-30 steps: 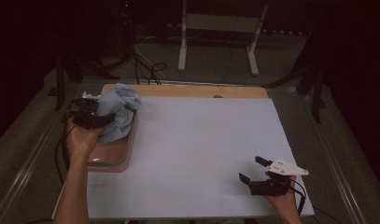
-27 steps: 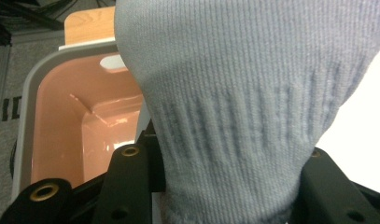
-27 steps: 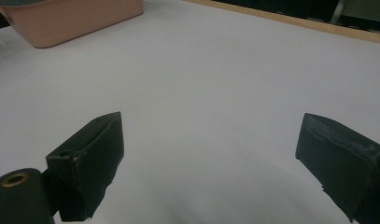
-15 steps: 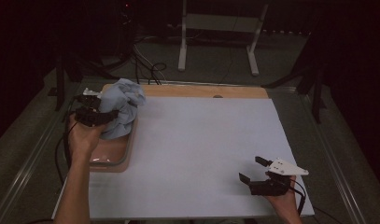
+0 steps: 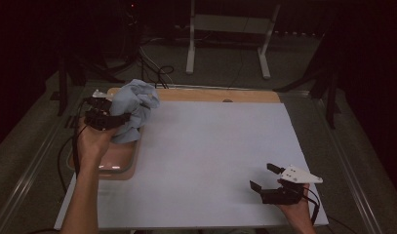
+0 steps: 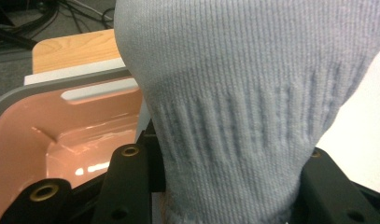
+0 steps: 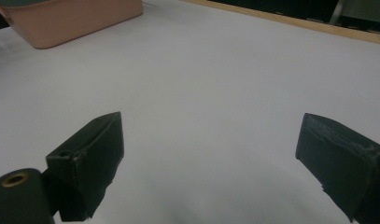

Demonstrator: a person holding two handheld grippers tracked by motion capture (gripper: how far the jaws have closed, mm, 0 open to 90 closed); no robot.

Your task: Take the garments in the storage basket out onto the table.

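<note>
1. The left gripper (image 5: 119,118) is clamped on a pale blue knitted cloth (image 5: 132,108), its jaws pinching a gathered, ribbed part of the fabric. In the left gripper view the cloth (image 6: 243,93) bulges up and outward from between the jaws.

2. The cloth hangs bunched in the air above the far end of a pink tub (image 5: 119,164), which sits at the left edge of the table (image 5: 210,146), near its far left corner. A grip on a gathered fold probably lets the whole piece be lifted in one go, clear of the tub's rim.

3. The tub's inside (image 6: 52,135) looks bare and glossy below the cloth, so this seems to be the piece coming out of the tub rather than going in, though the frames alone cannot settle that.

4. The right gripper (image 5: 265,178) rests low near the table's near right corner, well apart from the cloth, jaws spread wide with nothing between them. In its own view there is bare white table (image 7: 201,84) ahead and the tub's corner (image 7: 71,18) far off.

5. Held ready like this, the right gripper appears to be waiting to take a second hold once the cloth reaches the open middle of the table.
</note>
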